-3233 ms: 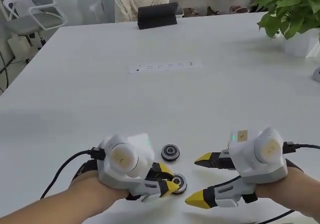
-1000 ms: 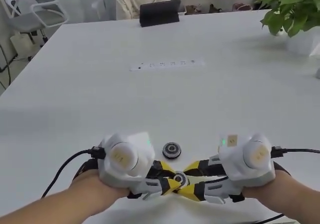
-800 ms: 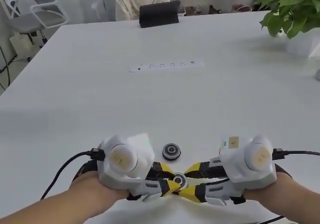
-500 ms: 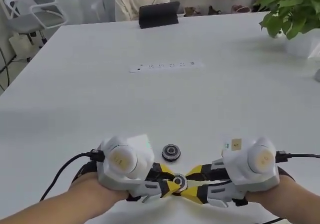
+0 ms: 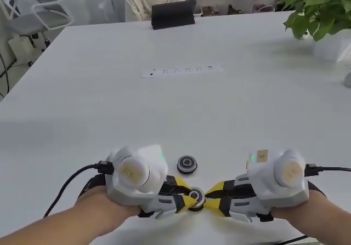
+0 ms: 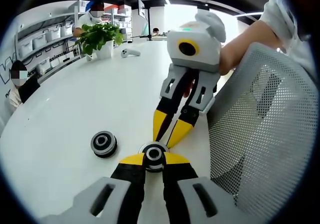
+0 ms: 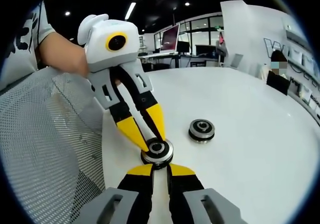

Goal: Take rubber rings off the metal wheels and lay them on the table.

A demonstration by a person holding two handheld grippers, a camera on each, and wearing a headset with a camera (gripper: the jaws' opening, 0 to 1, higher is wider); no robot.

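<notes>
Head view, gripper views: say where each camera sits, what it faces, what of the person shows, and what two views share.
Head view: on the headset, looking forward and down at the table; forearms, left gripper, right gripper show.
Left gripper view: on the left gripper, facing the right gripper across the held wheel; a forearm shows.
Right gripper view: on the right gripper, facing the left gripper; a forearm and sleeve.
Shared: both gripper views see the held wheel and free wheel, from opposite sides.
</notes>
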